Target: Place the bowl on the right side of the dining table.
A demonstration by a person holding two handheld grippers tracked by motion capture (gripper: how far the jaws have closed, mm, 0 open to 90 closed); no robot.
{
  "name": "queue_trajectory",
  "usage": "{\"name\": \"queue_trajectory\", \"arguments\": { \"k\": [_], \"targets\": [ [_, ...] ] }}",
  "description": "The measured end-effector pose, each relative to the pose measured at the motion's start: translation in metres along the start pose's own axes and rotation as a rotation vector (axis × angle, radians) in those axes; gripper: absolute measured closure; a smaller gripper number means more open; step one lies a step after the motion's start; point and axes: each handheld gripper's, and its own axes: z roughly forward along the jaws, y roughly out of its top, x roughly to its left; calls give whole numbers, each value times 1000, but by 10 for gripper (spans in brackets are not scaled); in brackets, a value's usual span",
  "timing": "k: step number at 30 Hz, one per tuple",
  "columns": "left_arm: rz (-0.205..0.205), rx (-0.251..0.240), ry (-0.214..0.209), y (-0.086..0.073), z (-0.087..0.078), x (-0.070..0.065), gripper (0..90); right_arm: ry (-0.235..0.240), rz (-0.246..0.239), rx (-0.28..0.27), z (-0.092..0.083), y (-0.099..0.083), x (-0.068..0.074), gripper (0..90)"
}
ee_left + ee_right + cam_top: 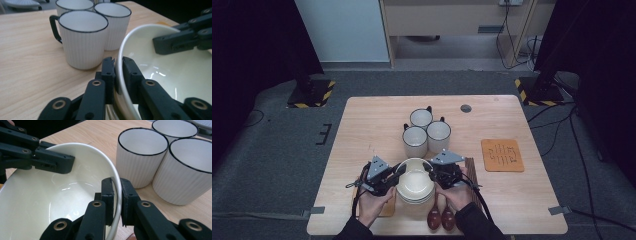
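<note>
Gripping the cream bowl (415, 181) by opposite rims, left claw (118, 65) clamped on its left edge, right claw (117, 185) clamped on its right edge, three mugs (427, 131) just beyond on the surface (362, 125).

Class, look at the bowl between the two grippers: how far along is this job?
Done: both grippers have their grip, the left gripper and right gripper each shut on opposite sides of the top bowl's rim. In hand: that bowl, on its stack. Left: lifting it off and setting it down; nothing is laid out beside the three mugs.
</note>
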Motion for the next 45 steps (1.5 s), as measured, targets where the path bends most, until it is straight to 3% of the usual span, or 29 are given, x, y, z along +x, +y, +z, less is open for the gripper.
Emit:
{"name": "queue_trajectory", "arguments": {
  "k": [6,10,26,32,35,45],
  "targets": [
    [8,-2,24,1,-2,-2,819,-13,-25,-10,-2,2,3,828],
    [13,-24,31,3,-4,-2,822,-7,-13,-19,-3,5,3,823],
    [59,-93,57,8,-13,-9,817,11,59,80,0,10,1,729],
    [94,-95,70,9,-14,-14,814,-14,73,101,2,11,4,822],
    [104,-100,70,9,-14,-14,813,-7,107,105,1,11,2,831],
    [89,-102,63,8,-15,-11,775,-7,147,98,3,10,3,830]
  ]
}}
